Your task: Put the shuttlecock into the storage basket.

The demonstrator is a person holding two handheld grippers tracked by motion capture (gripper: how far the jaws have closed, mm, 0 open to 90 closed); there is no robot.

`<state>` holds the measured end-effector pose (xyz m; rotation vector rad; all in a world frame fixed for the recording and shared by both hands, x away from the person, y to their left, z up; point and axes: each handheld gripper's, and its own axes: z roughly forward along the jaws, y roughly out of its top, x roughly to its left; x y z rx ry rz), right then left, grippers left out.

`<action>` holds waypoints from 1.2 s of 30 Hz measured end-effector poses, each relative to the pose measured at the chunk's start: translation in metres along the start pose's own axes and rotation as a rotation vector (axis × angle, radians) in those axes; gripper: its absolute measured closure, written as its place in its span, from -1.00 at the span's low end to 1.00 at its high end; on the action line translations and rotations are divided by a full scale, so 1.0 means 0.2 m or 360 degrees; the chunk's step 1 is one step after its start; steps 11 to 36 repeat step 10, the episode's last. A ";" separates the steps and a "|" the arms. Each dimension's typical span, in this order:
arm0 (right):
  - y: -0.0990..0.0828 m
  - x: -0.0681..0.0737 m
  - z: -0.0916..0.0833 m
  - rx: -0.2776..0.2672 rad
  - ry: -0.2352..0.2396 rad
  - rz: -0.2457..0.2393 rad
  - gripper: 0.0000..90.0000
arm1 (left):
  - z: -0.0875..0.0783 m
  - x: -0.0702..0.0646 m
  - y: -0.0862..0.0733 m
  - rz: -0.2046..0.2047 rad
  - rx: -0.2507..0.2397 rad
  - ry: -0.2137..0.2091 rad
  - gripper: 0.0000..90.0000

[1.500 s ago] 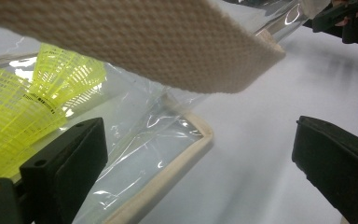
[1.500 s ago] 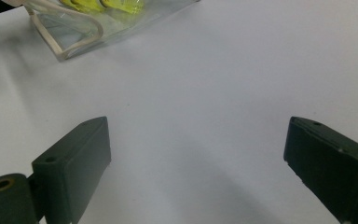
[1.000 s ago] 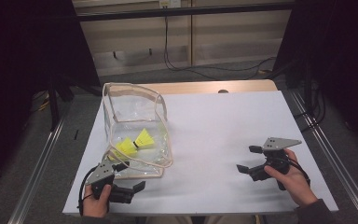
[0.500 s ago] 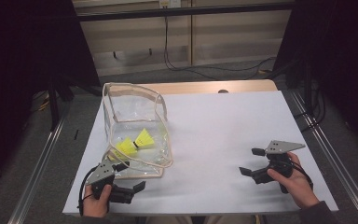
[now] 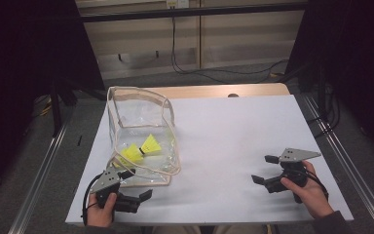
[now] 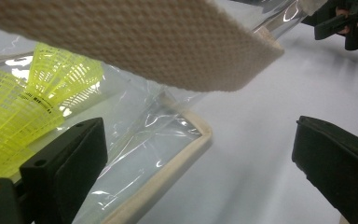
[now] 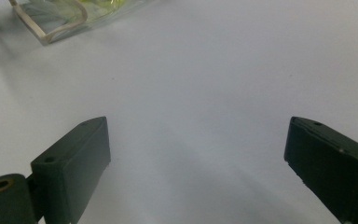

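A clear plastic bag (image 5: 139,131) with beige trim and a cord handle stands at the left of the white table (image 5: 233,126). Two yellow shuttlecocks (image 5: 142,149) lie inside it. My left gripper (image 5: 137,184) is open at the bag's near corner. In the left gripper view the gripper (image 6: 200,172) has that trimmed corner (image 6: 186,149) between its wide-spread jaws, untouched, with a shuttlecock (image 6: 28,102) behind the plastic and a beige strap (image 6: 144,42) overhead. My right gripper (image 5: 264,169) is open at the near right over bare table. The right gripper view shows this gripper (image 7: 196,168) empty and the bag (image 7: 65,16) far off.
A wooden strip (image 5: 214,91) runs along the table's far edge. Metal rails (image 5: 341,156) flank both sides, and cables (image 5: 185,63) lie on the floor beyond. The right hand's gripper (image 6: 345,23) appears at the top right of the left gripper view.
My right gripper has drifted slightly toward the near right edge of the table. The left gripper and the bag have stayed in place.
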<state>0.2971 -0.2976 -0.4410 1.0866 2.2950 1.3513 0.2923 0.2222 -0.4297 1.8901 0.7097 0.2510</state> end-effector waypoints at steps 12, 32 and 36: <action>0.00 -0.01 -0.01 -0.0022 -0.0015 0.0008 -0.87 | 0.00 0.00 0.00 0.0012 0.0002 -0.0004 -0.93; 0.00 -0.01 -0.01 -0.0022 -0.0015 0.0008 -0.87 | 0.00 0.00 0.00 0.0012 0.0002 -0.0004 -0.93; 0.00 -0.01 -0.01 -0.0022 -0.0015 0.0008 -0.87 | 0.00 0.00 0.00 0.0012 0.0002 -0.0004 -0.93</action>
